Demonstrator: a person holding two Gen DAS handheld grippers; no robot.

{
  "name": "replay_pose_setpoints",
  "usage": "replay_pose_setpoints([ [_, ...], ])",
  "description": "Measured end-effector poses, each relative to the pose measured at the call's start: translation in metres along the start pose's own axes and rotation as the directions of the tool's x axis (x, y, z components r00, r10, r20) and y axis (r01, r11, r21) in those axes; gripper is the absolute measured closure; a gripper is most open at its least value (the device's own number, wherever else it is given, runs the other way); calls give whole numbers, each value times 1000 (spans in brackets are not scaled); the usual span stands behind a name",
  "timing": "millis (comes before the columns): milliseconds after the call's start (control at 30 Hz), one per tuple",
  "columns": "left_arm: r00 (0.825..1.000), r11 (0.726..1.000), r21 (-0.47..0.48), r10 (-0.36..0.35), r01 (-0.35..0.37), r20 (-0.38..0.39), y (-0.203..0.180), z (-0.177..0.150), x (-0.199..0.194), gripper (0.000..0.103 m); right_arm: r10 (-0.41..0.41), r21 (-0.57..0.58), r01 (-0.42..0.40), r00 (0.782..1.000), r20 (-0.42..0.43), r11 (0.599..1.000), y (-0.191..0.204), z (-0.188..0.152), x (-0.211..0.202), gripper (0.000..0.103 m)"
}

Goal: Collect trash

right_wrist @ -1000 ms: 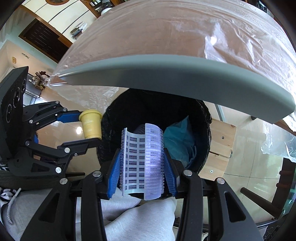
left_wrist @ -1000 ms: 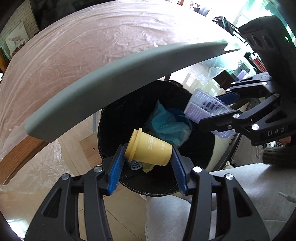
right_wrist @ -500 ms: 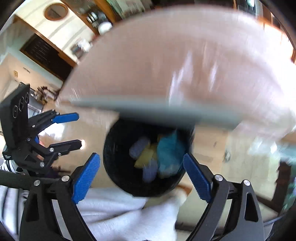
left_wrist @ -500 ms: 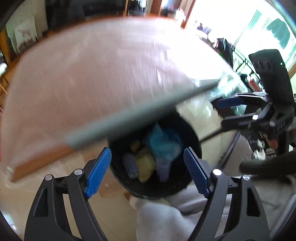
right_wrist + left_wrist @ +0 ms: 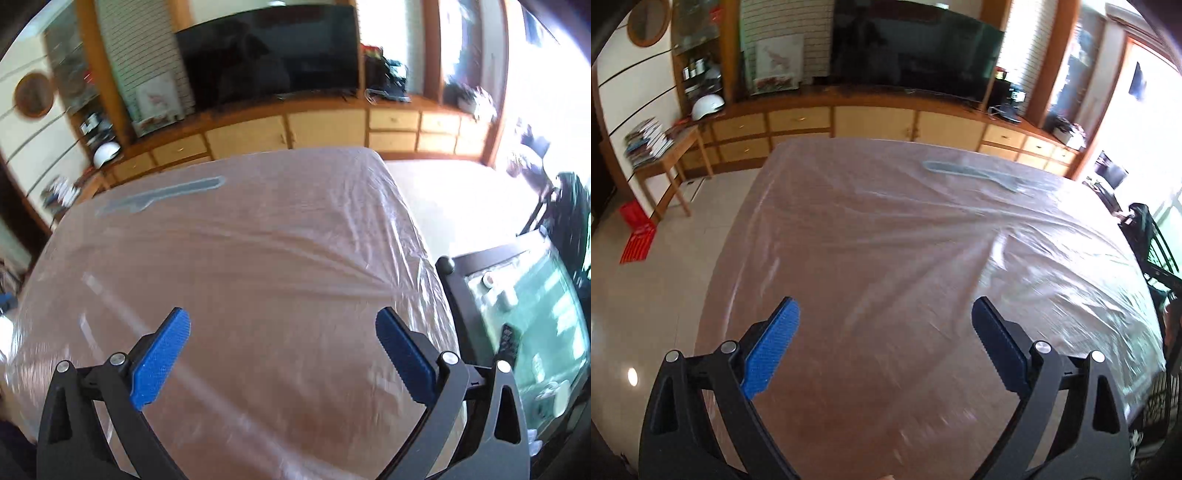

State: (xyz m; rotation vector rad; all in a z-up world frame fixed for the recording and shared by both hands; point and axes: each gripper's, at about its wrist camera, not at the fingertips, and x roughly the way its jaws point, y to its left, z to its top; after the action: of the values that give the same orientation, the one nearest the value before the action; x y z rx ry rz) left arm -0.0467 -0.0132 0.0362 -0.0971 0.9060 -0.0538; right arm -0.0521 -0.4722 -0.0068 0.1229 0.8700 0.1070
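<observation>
We hold both tools, left [image 5: 884,334] and right [image 5: 282,345], empty with jaws just opened wide, above the film-covered bench [image 5: 886,229], apparently seeking more trash.

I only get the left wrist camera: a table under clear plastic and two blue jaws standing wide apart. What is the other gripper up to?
Observer: The right gripper is over the same table. Its jaws have just been opening and nothing is between them.
Operator: Is there anything off that side of the table that I'm missing?
Observer: Yes. Just past the table's right edge stands a dark-framed glass top. On it are a few small white items and a dark thing that looks like a remote.
</observation>
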Motion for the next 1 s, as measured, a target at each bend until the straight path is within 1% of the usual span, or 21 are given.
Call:
replay_pose_setpoints([
  [67, 999, 999, -20, 28, -28, -17, 7, 13, 21, 8, -50, -12, 50, 999, -2, 999, -6, 9, 18, 4],
  [133, 998, 998, -22, 50, -50, -23, 11, 22, 36, 8, -63, -10, 63, 998, -24, 998, -15, 17, 37, 4],
  [200, 997, 998, -19, 65, -66, -33, 17, 28, 47, 8, -69, -7, 69, 997, -36, 998, -21, 19, 47, 4],
  [267, 996, 997, -20, 79, -80, -34, 24, 30, 51, 8, -82, -15, 81, 996, -45, 997, -27, 22, 55, 4],
  [367, 995, 995, -43, 89, -91, -35, 36, 34, 61, 8, -101, -57, 99, 994, -39, 994, -21, 20, 58, 4],
  [433, 995, 994, -53, 94, -96, -38, 40, 29, 62, 8, -110, -68, 107, 993, -44, 992, -20, 19, 59, 4],
  [500, 994, 993, -38, 107, -108, -35, 38, 29, 63, 8, -124, -79, 120, 991, -46, 990, -16, 14, 57, 4],
  [600, 995, 995, -28, 96, -97, -32, 37, 26, 59, 8, -123, -77, 119, 991, -47, 990, -13, 13, 56, 4],
  [633, 994, 994, -15, 108, -108, -31, 36, 25, 58, 8, -122, -79, 118, 991, -49, 990, -11, 13, 55, 4],
  [800, 992, 992, 17, 122, -121, -35, 30, 23, 60, 8, -127, -73, 123, 991, -48, 990, -11, 11, 53, 4],
  [833, 992, 993, 19, 121, -121, -35, 31, 24, 62, 7, -127, -73, 124, 991, -48, 990, -12, 10, 54, 4],
  [867, 992, 993, 22, 119, -118, -38, 30, 24, 63, 3, -129, -73, 125, 990, -48, 989, -13, 10, 54, 4],
  [900, 992, 993, 25, 120, -119, -46, 30, 24, 64, 1, -130, -73, 126, 990, -48, 989, -13, 10, 54, 4],
  [1000, 992, 992, 18, 122, -121, -45, 31, 25, 63, 1, -131, -73, 127, 990, -48, 989, -13, 9, 54, 4],
])
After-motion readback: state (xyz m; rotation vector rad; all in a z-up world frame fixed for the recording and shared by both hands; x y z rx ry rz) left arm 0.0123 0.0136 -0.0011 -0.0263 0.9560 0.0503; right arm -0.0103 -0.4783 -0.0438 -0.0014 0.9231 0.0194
